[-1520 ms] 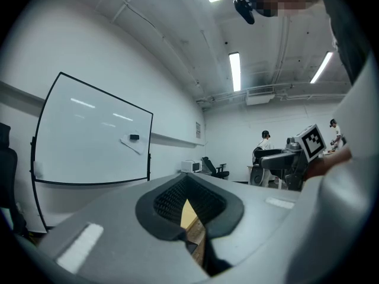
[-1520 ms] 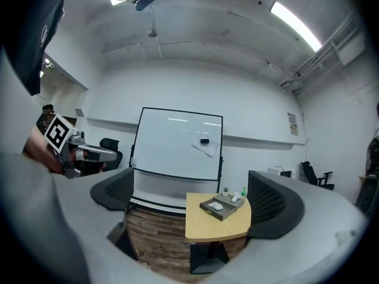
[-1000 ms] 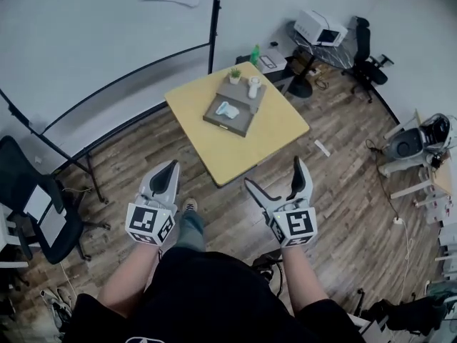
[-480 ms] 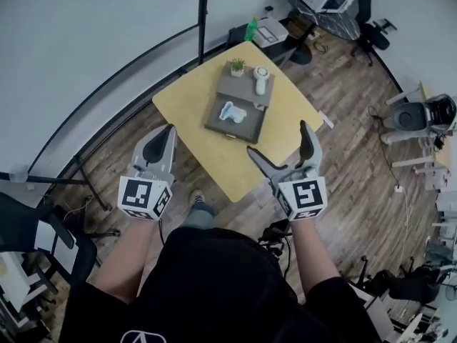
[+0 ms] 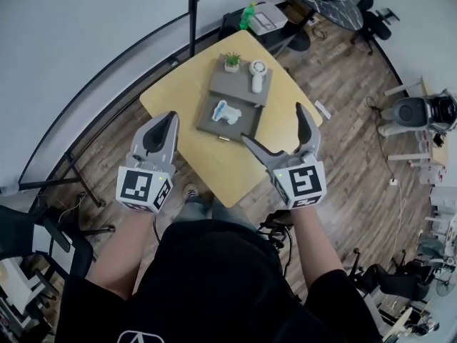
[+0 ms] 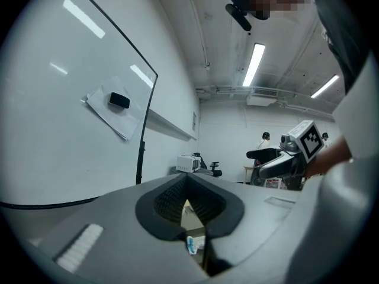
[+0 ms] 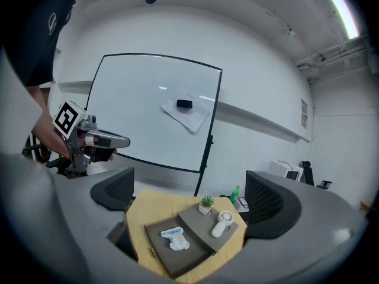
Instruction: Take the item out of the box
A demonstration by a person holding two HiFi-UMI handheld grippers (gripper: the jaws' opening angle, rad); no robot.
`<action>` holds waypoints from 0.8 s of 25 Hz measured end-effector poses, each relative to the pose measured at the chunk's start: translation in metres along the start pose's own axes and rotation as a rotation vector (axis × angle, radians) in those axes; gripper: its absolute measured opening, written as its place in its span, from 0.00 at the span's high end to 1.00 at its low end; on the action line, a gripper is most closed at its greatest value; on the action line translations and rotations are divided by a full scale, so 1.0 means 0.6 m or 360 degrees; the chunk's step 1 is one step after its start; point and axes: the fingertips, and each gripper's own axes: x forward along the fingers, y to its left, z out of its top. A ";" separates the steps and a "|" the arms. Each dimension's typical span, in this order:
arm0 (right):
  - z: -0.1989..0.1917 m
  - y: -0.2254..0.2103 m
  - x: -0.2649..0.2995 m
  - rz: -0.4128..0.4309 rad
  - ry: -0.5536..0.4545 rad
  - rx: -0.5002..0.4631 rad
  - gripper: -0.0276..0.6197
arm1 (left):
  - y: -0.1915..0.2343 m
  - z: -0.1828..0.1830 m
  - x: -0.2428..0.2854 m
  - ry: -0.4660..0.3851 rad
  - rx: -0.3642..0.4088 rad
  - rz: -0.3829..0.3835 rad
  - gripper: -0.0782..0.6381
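Task progress: nothing is done yet, as I judge it; the item (image 5: pixel 227 111) lies in the open low part of the box (image 5: pixel 214 128), and neither of my grippers is near it.
Item place: the box stands on the far half of the yellow worktop (image 5: pixel 232 174), and its open part faces the near corner.
Left gripper (image 5: pixel 166 120): jaws together at the tips, nothing between them, held in the air before the worktop's left edge.
Right gripper (image 5: pixel 273 125): jaws wide apart and empty, pointing at the box from above the near right edge.
What is left: to come to the worktop, reach into the box, close on the item and lift it out.
On the box top: a small plant (image 5: pixel 232 61) and a white fan (image 5: pixel 257 76), both beyond the item and apart from it.
Room to move: the near half of the worktop is bare, so I think the way in from the near corner is free.
Edges to mind: the low box wall around the item, and the whiteboard stand (image 5: pixel 193 16) beyond the far left edge.
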 end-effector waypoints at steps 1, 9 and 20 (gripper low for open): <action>0.000 -0.005 0.008 0.0023 0.0003 -0.0010 0.04 | 0.000 0.002 0.007 -0.0004 0.0004 0.0014 0.89; 0.000 -0.029 0.078 0.0205 0.0081 -0.0123 0.04 | -0.004 0.005 0.049 -0.0002 -0.0014 0.0067 0.89; -0.117 0.000 0.190 0.0555 0.0506 -0.0296 0.06 | 0.009 -0.038 0.068 0.0025 -0.0080 0.0121 0.89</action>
